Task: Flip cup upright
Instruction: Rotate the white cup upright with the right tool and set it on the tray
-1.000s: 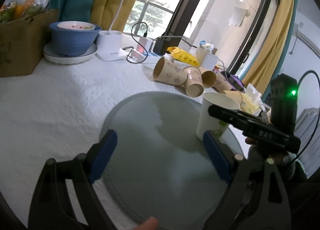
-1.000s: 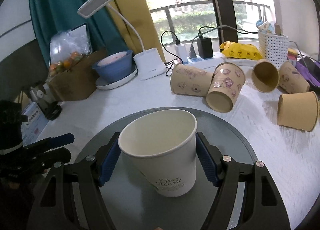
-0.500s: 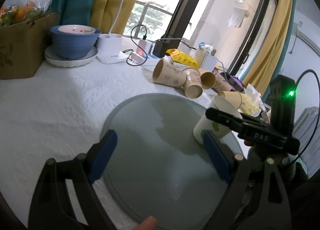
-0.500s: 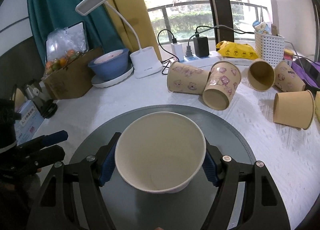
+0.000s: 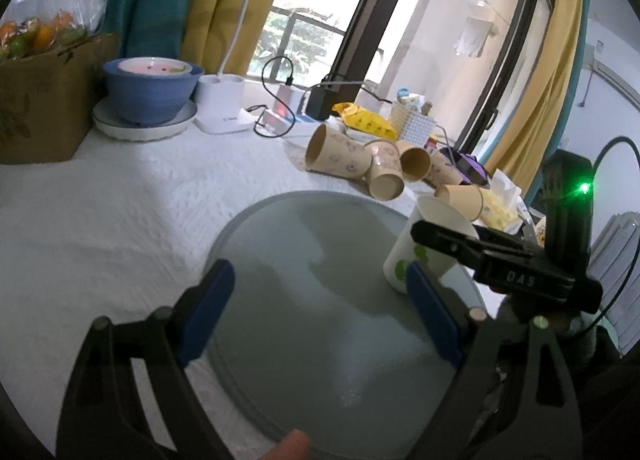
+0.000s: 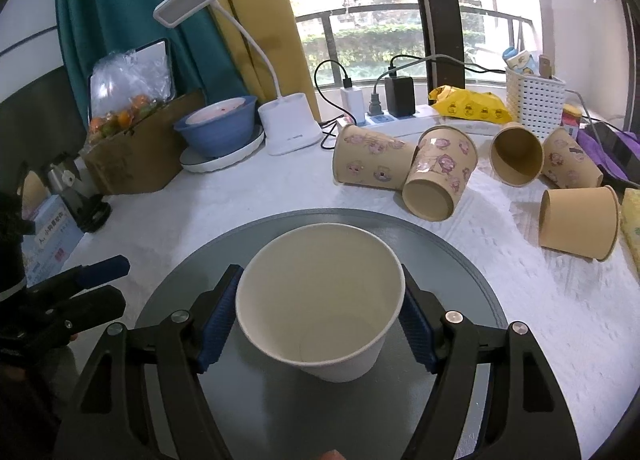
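My right gripper point(image 6: 320, 324) clamps the white paper cup point(image 6: 320, 300), mouth up, axis tilted toward me, over the grey round mat point(image 6: 460, 244). Left gripper point(image 5: 316, 312) hangs open and empty, well left. I'd level it.

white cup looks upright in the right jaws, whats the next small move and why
Probably open the right gripper and back it away. The white cup sits mouth-up between its blue pads on the grey round mat, so the flip looks done; in the left wrist view it leans a little, so level it first. The left gripper is open, holding nothing.
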The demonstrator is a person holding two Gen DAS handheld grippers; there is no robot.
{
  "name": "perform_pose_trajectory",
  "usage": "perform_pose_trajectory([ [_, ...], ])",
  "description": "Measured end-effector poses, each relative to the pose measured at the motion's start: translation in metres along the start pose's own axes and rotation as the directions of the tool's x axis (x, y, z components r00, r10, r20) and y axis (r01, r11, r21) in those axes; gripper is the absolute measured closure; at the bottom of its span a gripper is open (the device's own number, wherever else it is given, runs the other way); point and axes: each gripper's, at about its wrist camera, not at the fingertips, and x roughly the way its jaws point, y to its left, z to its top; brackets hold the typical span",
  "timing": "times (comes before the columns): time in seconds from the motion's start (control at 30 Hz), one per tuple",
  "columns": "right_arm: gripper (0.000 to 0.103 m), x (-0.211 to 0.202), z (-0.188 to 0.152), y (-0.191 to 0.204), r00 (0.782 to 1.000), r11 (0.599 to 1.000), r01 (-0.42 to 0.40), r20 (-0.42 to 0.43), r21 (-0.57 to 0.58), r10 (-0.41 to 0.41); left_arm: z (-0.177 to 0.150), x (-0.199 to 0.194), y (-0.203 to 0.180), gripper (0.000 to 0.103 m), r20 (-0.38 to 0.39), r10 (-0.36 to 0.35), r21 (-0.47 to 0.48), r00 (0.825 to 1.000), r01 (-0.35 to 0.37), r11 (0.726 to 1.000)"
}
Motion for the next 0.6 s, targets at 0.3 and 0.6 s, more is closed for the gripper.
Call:
perform_pose_trajectory([
  [0.3,0.022,-0.020,0.000,0.003,1.000,1.000,0.021,0.022,-0.002,-0.021,0.002,-0.013,-0.015,0.014,0.028,0.024,0.041,0.999,-0.025,0.999],
  [0.6,0.021,-0.060,0.002,0.014,0.995,0.998,0.056,0.084,-0.030,-0.053,0.008,-0.044,-0.033,0.014,0.107,0.030,0.053,0.994,-0.036,0.998],
])
